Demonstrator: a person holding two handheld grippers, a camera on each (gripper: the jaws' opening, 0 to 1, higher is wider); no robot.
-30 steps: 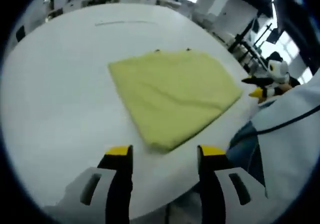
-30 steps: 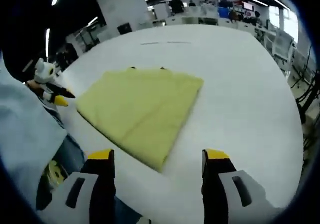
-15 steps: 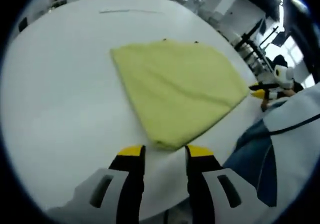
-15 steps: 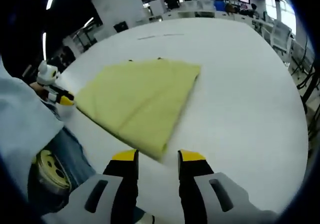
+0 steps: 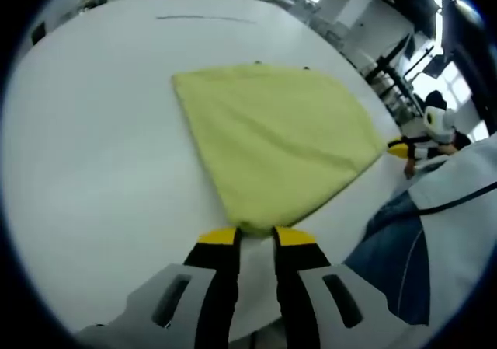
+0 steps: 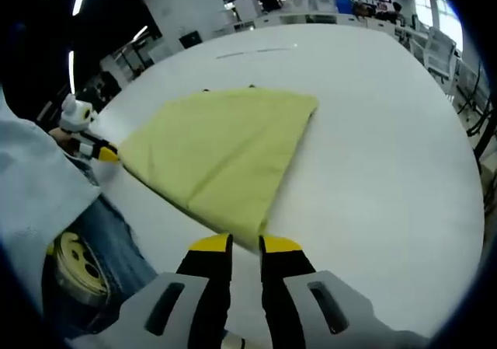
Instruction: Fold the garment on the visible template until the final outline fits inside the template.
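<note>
A folded yellow garment (image 5: 276, 135) (image 6: 221, 151) lies flat on the white table (image 5: 93, 155) (image 6: 380, 178). My left gripper (image 5: 256, 237) stands at the garment's nearest corner in the left gripper view, jaws drawn close with the cloth edge between the tips. My right gripper (image 6: 246, 245) is pinched the same way on the corner nearest it in the right gripper view. Each gripper also shows in the other's view at a side corner of the cloth: right gripper (image 5: 405, 147), left gripper (image 6: 99, 151). Two small dark marks (image 5: 258, 62) peek out along the garment's far edge.
A thin dark line (image 5: 206, 19) (image 6: 256, 51) runs across the far part of the table. The person's white sleeve (image 5: 458, 178) (image 6: 31, 193) and blue jeans (image 5: 396, 248) (image 6: 101, 248) are close at the near table edge. Desks and chairs stand beyond the table.
Both grippers moved forward to the garment's near corners and their jaws went from wide open to nearly together over the cloth edge. The garment itself has not shifted.
</note>
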